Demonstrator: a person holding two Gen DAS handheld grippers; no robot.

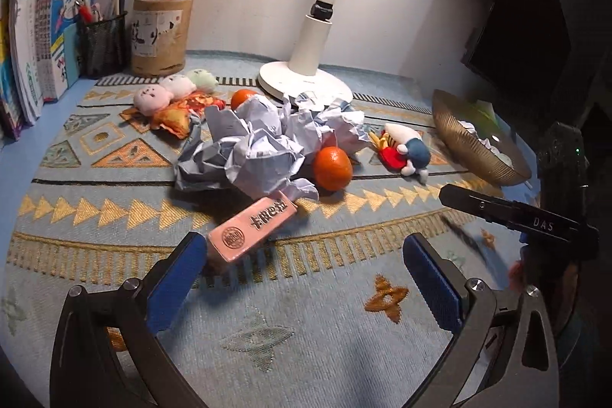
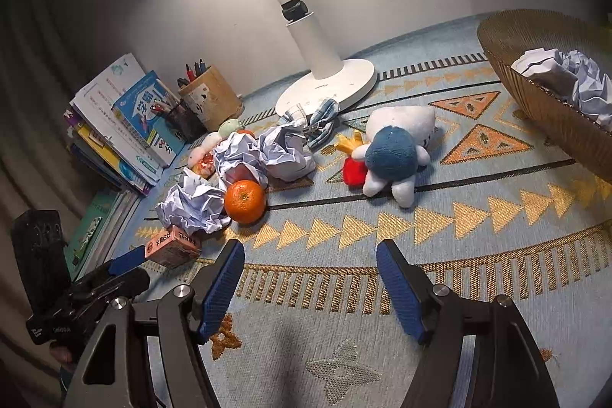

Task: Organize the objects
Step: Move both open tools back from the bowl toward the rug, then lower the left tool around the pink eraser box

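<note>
**Both grippers hover wide over a cluttered counter**

The left gripper (image 1: 302,255) hangs low over the patterned cloth (image 1: 306,312) that covers the counter, its blue pads spread wide with nothing pressed between them. A pink carton (image 1: 250,228) lies flat just ahead of it, one end right beside the left-hand pad; I cannot tell whether they touch. The right gripper (image 2: 310,266) is also spread wide and holds nothing, with only bare cloth between its pads.

Beyond the carton sits a heap of crumpled paper (image 1: 260,148), and an orange (image 1: 332,167) rests against its right side. A second orange (image 1: 243,98) peeks out behind the heap. To the left of the paper lies a cluster of small plush toys (image 1: 168,98) in pink, white and pale green, on something orange and printed. To the right of the paper a blue and white plush doll (image 1: 407,148) lies on its side with a red and yellow piece at its front.

A ribbed golden basket (image 1: 470,148) stands at the far right, with more crumpled paper inside it. A white desk lamp (image 1: 306,79) rises from its round base behind the pile, and a checked cloth bow (image 2: 317,121) lies at the foot of that base. At the back left stand a round pen holder (image 1: 160,37), a black mesh cup (image 1: 101,44) of pens and a row of books (image 1: 38,37).
</note>
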